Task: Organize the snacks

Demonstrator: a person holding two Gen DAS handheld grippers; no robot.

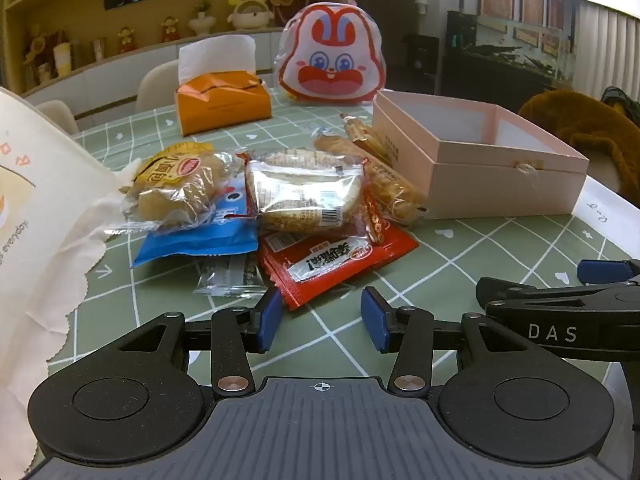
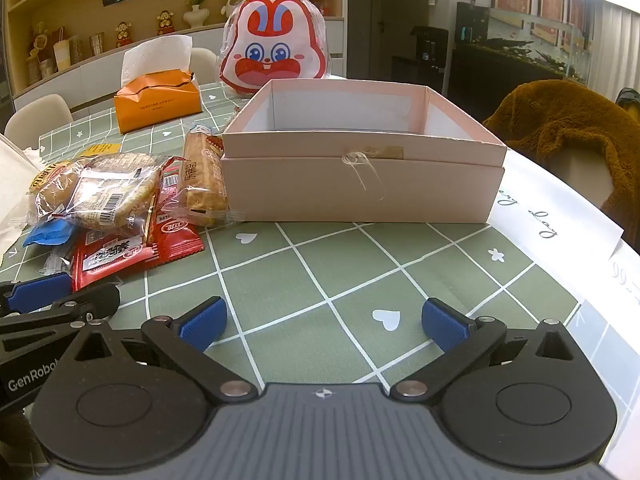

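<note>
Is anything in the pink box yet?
No. In the right wrist view, the visible interior of the pink box is bare, and the snack pile lies beside it.

left wrist: low, near snack pile [image 1: 280, 200] | right wrist: low, facing box [image 2: 360, 176] | both share these

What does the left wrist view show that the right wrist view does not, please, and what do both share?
Only the left wrist view shows the small clear packet at the pile's near edge in full. Only the right wrist view shows the handwritten white paper beside the box. Both share the pink box, the snack pile, the orange tissue box and the rabbit bag.
</note>
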